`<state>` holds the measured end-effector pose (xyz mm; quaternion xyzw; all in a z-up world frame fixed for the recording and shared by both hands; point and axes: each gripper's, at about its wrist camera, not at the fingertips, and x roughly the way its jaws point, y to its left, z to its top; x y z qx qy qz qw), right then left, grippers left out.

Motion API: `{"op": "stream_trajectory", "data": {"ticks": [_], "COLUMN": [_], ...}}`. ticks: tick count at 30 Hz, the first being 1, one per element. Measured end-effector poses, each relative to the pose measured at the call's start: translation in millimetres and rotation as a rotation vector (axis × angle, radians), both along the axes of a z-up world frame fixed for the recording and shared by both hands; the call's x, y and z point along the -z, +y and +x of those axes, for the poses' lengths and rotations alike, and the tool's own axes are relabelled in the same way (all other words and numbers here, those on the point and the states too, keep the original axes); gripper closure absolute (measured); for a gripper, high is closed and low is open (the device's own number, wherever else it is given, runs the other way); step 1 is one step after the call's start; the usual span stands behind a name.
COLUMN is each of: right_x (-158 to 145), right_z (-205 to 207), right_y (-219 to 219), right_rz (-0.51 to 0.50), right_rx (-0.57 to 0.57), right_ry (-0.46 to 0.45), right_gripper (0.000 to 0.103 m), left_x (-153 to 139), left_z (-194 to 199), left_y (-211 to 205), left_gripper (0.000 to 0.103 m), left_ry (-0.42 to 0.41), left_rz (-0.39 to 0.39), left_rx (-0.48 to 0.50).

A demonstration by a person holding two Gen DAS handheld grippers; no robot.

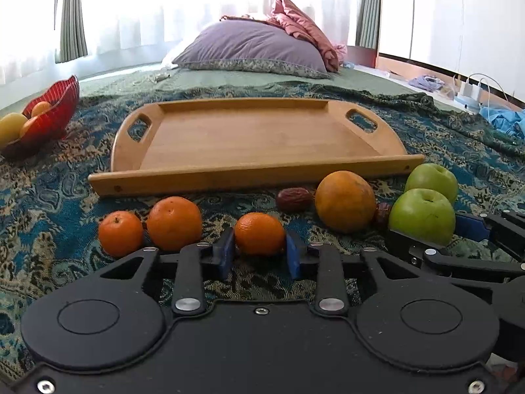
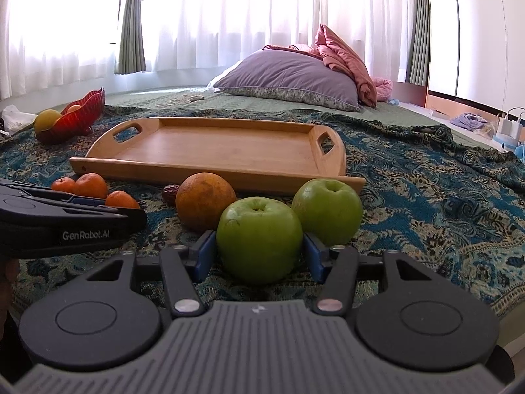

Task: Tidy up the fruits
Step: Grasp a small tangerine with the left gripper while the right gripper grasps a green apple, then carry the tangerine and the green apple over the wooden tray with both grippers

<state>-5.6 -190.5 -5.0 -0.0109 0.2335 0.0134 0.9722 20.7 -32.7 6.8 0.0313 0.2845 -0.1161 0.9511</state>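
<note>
My left gripper [image 1: 260, 252] has its blue pads on both sides of a small mandarin [image 1: 259, 233] that rests on the patterned blanket. My right gripper [image 2: 259, 251] has its pads on both sides of the near green apple [image 2: 259, 239], which also rests on the blanket. A second green apple [image 2: 328, 210] sits just behind it. A large orange [image 1: 344, 201], two more mandarins [image 1: 174, 223] and a brown date [image 1: 293, 199] lie in a row before an empty wooden tray [image 1: 249, 141].
A red bowl [image 1: 52, 115] with yellow and orange fruit stands far left. A purple pillow [image 1: 252, 49] and a pink quilt lie behind the tray. Chargers and cables sit far right [image 1: 472, 90]. The blanket [image 2: 426, 197] extends right of the apples.
</note>
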Motion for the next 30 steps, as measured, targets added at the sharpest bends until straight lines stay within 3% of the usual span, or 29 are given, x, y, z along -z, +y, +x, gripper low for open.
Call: {"op": "stream_trajectory", "data": {"ticks": [7,14,21,30], "right_x": [-11,-42,-76,-90], "right_z": [-8,-2,52,150], "right_y": [0,-3,-25,-35], "right_rz": [0.042,0.073,0.171,0.157], "right_rx": [-0.015,-0.044,-0.08,-0.11], "right_ry": [-0.029,-0.093,-0.059,0.064], "right_gripper": [0.044,0.044,0.044,0.044], "left_x": [-25,-57,-85,-82], "left_z": [-11,15,72,158], "left_y": [-2,7,28,44], "left_gripper": [0.073,0.073,0.073,0.073], "left_ry": [-0.09,-0.085,-0.054,0.09], "left_rz": [0.017,-0.018,-0.064,-0.108], "left_rx": [0.032,0.023,-0.007,-0.031]}}
